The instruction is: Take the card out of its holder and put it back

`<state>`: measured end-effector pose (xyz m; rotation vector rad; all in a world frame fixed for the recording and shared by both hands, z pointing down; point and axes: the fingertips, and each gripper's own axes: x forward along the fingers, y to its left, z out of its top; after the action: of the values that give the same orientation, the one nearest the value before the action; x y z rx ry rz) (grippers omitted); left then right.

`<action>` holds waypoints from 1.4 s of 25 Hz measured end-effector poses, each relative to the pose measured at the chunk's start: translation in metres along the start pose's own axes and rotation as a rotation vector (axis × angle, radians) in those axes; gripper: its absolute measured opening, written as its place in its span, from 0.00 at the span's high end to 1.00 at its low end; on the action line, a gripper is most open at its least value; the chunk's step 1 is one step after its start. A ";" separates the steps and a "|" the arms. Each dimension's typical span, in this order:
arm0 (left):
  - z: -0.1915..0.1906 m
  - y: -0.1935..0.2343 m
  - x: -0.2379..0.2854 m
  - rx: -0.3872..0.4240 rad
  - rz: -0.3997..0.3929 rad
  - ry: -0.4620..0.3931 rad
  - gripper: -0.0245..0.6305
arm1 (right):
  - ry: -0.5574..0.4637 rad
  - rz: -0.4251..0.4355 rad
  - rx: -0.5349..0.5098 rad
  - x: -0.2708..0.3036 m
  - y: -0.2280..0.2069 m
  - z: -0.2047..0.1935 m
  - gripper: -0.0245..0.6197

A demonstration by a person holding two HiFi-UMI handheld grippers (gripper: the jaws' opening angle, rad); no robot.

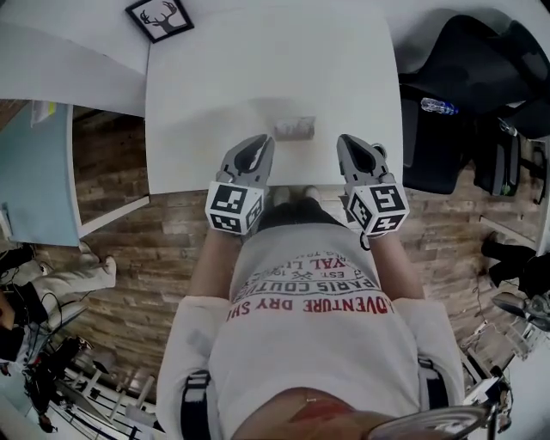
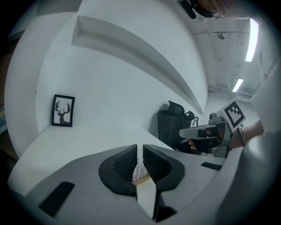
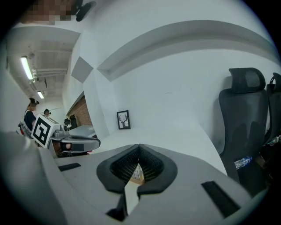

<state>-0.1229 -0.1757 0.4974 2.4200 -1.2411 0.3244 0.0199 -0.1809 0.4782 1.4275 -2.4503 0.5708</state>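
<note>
The card holder (image 1: 296, 128), a small grey rectangle, lies flat on the white table (image 1: 258, 60) near its front edge. My left gripper (image 1: 260, 140) hovers just left of it and my right gripper (image 1: 346, 140) just right of it, both short of it and angled inward. Both are shut with nothing clamped. In the left gripper view the left gripper (image 2: 138, 147) shows only a thin slit between its jaws, with a printed, tan-edged scrap (image 2: 139, 170) visible beyond. The right gripper (image 3: 139, 147) closes to a point in its own view, with the same scrap (image 3: 137, 172) below.
A framed deer picture (image 1: 161, 17) stands at the table's far left corner. A black office chair (image 1: 447, 94) with a water bottle (image 1: 438, 106) is at the right. A teal board (image 1: 39, 172) leans at the left, on the wood floor.
</note>
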 end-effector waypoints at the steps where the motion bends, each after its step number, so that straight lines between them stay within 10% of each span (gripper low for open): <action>1: -0.004 0.004 0.004 -0.004 -0.016 0.006 0.91 | 0.007 0.002 0.003 0.003 -0.001 -0.002 0.93; 4: -0.019 0.007 0.016 -0.026 -0.092 0.041 0.67 | 0.035 0.001 0.021 0.010 -0.004 -0.015 0.93; 10: -0.037 0.014 0.042 0.000 -0.169 0.093 0.61 | 0.090 0.003 0.040 0.026 -0.010 -0.038 0.93; 23: -0.039 0.004 0.073 0.074 -0.302 0.107 0.62 | 0.198 -0.032 0.054 0.055 -0.032 -0.076 0.93; 35: -0.040 -0.009 0.078 0.134 -0.381 0.108 0.87 | 0.214 -0.043 0.070 0.059 -0.037 -0.086 0.93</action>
<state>-0.0711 -0.2088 0.5608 2.6446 -0.7113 0.4280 0.0245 -0.2043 0.5859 1.3636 -2.2481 0.7647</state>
